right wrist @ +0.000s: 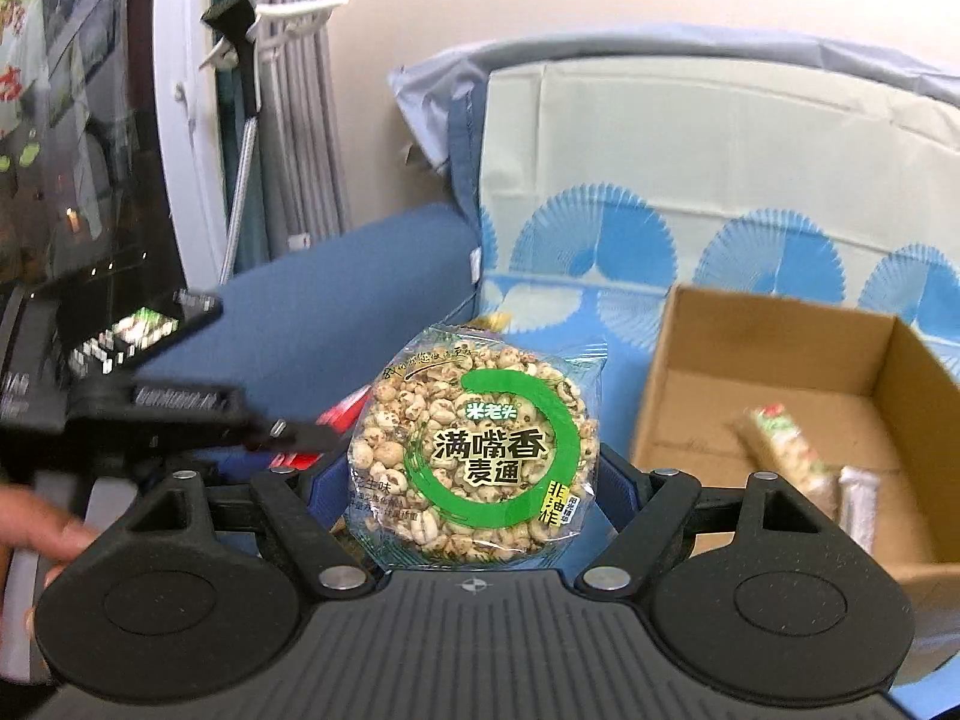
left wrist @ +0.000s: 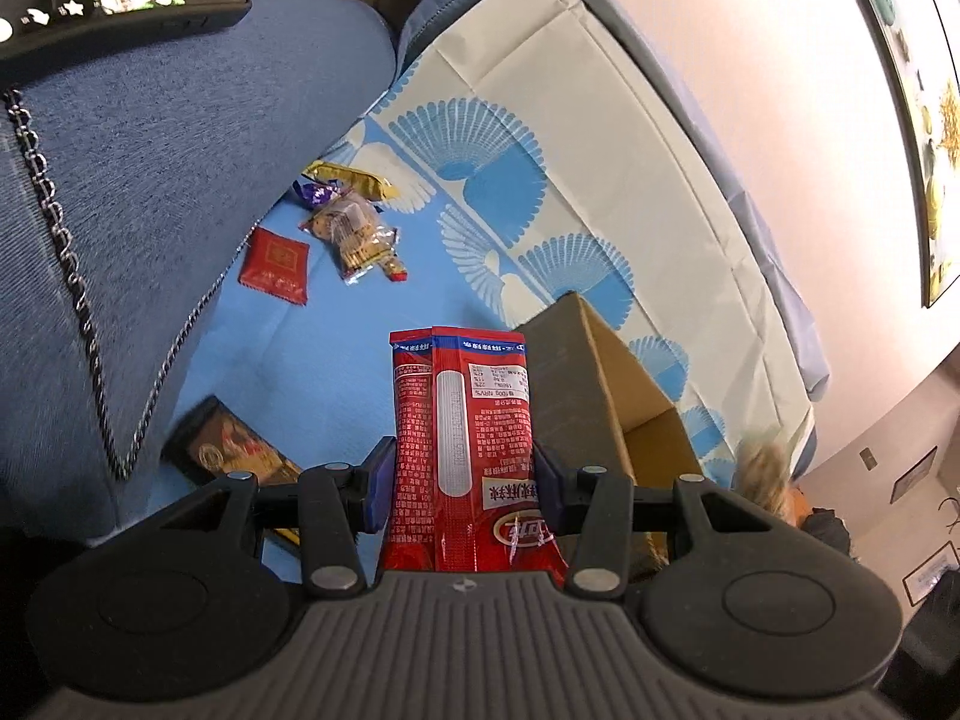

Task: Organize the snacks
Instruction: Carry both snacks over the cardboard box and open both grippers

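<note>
Left tongs clamp an upright red snack packet beside the cardboard box. Right tongs clamp a round puffed-grain cake packet left of that box.

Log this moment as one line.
left gripper: shut on red snack packets | right gripper: shut on round puffed-grain cake pack | brown cardboard box: open

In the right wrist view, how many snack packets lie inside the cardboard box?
2: a green-and-white puffed bar and a silver packet beside it on the cardboard box floor. The gripper may hide more.
</note>
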A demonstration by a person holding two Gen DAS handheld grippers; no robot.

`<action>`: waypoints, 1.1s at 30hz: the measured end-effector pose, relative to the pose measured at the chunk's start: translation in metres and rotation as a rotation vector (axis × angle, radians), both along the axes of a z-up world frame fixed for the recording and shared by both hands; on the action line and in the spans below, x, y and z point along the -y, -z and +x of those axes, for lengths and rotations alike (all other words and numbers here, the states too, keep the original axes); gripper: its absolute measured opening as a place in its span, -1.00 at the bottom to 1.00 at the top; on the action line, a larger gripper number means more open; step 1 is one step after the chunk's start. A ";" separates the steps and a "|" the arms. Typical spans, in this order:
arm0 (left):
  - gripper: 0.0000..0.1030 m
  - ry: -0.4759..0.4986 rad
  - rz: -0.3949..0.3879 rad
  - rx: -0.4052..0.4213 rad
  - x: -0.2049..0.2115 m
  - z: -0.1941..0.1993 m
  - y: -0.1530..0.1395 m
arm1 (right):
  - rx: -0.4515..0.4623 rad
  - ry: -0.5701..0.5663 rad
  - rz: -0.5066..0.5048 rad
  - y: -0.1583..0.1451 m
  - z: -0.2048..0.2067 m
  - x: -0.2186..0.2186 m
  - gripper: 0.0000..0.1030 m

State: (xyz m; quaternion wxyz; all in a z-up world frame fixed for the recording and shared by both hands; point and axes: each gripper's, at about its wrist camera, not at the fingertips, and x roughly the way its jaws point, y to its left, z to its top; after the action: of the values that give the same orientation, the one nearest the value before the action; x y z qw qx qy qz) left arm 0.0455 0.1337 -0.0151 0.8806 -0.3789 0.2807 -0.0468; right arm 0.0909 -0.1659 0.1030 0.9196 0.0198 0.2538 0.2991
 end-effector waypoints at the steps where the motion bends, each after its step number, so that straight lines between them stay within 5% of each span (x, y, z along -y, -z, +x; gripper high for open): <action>1: 0.00 0.007 0.002 -0.001 0.002 -0.001 -0.003 | 0.005 0.007 0.007 -0.007 0.003 0.006 0.58; 9: 0.00 0.044 -0.001 0.006 0.018 -0.004 -0.027 | 0.111 0.113 0.026 -0.046 0.056 0.076 0.58; 17: 0.00 0.104 0.000 0.038 0.050 0.028 -0.058 | -0.004 0.333 0.090 -0.007 0.101 0.126 0.58; 22: 0.00 0.146 -0.018 0.058 0.078 0.060 -0.071 | 0.038 0.388 0.112 -0.007 0.105 0.135 0.58; 33: 0.00 0.259 -0.032 0.078 0.151 0.114 -0.078 | -0.026 0.474 0.172 0.001 0.113 0.164 0.58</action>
State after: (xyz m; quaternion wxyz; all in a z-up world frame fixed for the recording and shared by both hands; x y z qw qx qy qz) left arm 0.1592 -0.0170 0.0630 0.8712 -0.3515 0.2918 -0.1794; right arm 0.2040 -0.3301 0.1018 0.9557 0.1609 0.2273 0.0954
